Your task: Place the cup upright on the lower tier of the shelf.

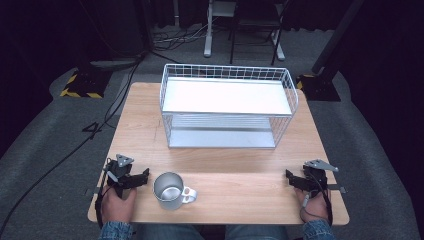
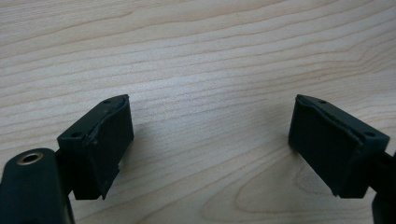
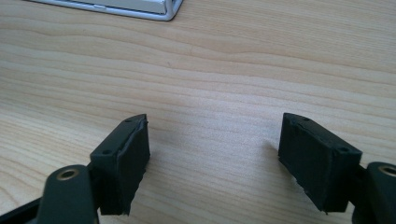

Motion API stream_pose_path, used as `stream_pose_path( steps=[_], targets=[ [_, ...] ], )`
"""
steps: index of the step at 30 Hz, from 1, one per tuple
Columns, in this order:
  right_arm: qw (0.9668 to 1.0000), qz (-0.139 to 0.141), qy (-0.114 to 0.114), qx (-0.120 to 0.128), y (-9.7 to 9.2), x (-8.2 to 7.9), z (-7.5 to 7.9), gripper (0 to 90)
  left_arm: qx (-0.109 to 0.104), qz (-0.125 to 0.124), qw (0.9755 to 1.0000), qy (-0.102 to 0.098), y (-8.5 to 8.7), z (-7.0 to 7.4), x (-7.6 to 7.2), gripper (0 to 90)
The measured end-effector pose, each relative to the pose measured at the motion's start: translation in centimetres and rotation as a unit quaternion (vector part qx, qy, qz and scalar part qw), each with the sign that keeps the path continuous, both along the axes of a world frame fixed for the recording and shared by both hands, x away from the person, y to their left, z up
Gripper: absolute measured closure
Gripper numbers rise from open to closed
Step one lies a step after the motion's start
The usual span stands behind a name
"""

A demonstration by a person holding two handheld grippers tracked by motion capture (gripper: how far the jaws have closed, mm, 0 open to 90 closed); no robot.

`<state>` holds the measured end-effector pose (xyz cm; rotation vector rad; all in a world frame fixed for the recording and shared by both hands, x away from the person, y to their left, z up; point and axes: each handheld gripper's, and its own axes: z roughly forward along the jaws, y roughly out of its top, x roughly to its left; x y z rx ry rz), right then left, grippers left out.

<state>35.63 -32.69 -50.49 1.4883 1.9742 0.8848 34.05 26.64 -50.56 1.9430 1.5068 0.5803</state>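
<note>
Metal mug (image 1: 170, 190) (handle pointing right) stands near the wooden table's (image 1: 240, 170) front edge, just beside the left gripper (image 1: 131, 178), before a white wire rack (image 1: 227, 106). Both grippers, right gripper (image 1: 301, 180) included, rest spread wide, empty.

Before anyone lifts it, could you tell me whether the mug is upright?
Upright: the mug stands on its base, its open mouth up, handle pointing right.
</note>
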Motion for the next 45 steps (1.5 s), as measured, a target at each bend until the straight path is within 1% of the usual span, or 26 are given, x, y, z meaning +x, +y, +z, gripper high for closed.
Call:
stream_pose_path(
  steps=[1, 2, 3, 5, 23, 27, 30, 32, 33, 35, 36, 37, 38, 40, 42, 43, 44, 45],
  targets=[
    [1.0, 0.0, 0.0, 0.0, 0.0, 0.0, 0.0, 23.8, 0.0, 0.0, 1.0, 0.0, 0.0, 0.0, 0.0, 14.2],
    [1.0, -0.002, 0.002, 0.001, 0.0, 0.0, 0.0, 20.9, -0.001, 0.001, 1.0, 0.001, 0.0, 0.0, 0.0, 14.2],
    [1.0, -0.008, 0.004, 0.0, -0.1, 0.1, 0.0, 18.4, -0.001, 0.001, 1.0, 0.001, 0.0, 0.0, 0.0, 14.3],
    [0.9998, -0.017, 0.007, 0.0, -0.1, 0.2, 0.0, 16.6, -0.001, 0.0, 1.0, 0.001, 0.0, 0.0, 0.0, 14.3],
    [0.9998, -0.015, 0.009, -0.001, -0.1, 0.2, 0.0, 16.4, 0.0, 0.0, 1.0, 0.0, 0.0, 0.0, 0.0, 14.4],
    [0.9998, -0.02, 0.007, 0.0, 0.0, 0.3, 0.0, 17.0, 0.0, 0.0, 1.0, 0.0, 0.0, 0.0, 0.0, 14.4],
    [0.9997, -0.019, 0.013, 0.0, -0.1, 0.3, 0.1, 18.5, 0.0, 0.0, 1.0, 0.0, 0.0, 0.0, 0.0, 14.4],
    [0.9997, -0.005, 0.025, -0.004, 0.0, 0.3, 0.4, 19.8, 0.0, 0.0, 1.0, 0.0, 0.0, 0.0, 0.0, 14.4],
    [0.9996, -0.002, 0.026, -0.007, 0.1, 0.3, 0.6, 19.1, 0.0, 0.0, 1.0, 0.0, 0.0, 0.0, 0.0, 14.5],
    [0.9998, 0.004, 0.018, -0.007, 0.3, 0.2, 1.2, 19.5, 0.0, 0.0, 1.0, 0.0, 0.0, 0.0, 0.0, 14.5],
    [0.9999, 0.008, 0.008, 0.004, 0.4, 0.0, 1.8, 19.5, 0.0, 0.0, 1.0, 0.0, 0.0, 0.0, 0.0, 14.5],
    [0.9999, 0.008, 0.008, 0.004, 0.4, 0.0, 1.8, 19.5, 0.0, 0.0, 1.0, 0.0, 0.0, 0.0, 0.0, 14.5],
    [0.9999, 0.01, 0.006, 0.012, 0.5, -0.2, 2.1, 19.5, 0.0, 0.0, 1.0, 0.0, 0.0, 0.0, 0.0, 14.5],
    [0.9993, 0.025, 0.002, 0.028, 0.9, -0.5, 2.9, 19.5, 0.0, 0.0, 1.0, 0.0, 0.0, 0.0, 0.0, 14.5],
    [0.9987, 0.038, -0.001, 0.033, 1.4, -0.7, 3.5, 21.4, 0.0, 0.0, 1.0, 0.0, 0.0, 0.0, 0.0, 14.5],
    [0.9987, 0.038, -0.001, 0.033, 1.4, -0.7, 3.5, 21.4, 0.0, 0.0, 1.0, 0.0, 0.0, 0.0, 0.0, 14.5],
    [0.9983, 0.046, -0.005, 0.034, 1.8, -0.9, 3.8, 23.3, 0.0, 0.0, 1.0, 0.0, 0.0, 0.0, 0.0, 14.5],
    [0.9975, 0.063, -0.013, 0.031, 2.6, -1.1, 4.6, 24.6, 0.0, 0.0, 1.0, 0.0, 0.0, 0.0, 0.0, 14.5]
  ],
)
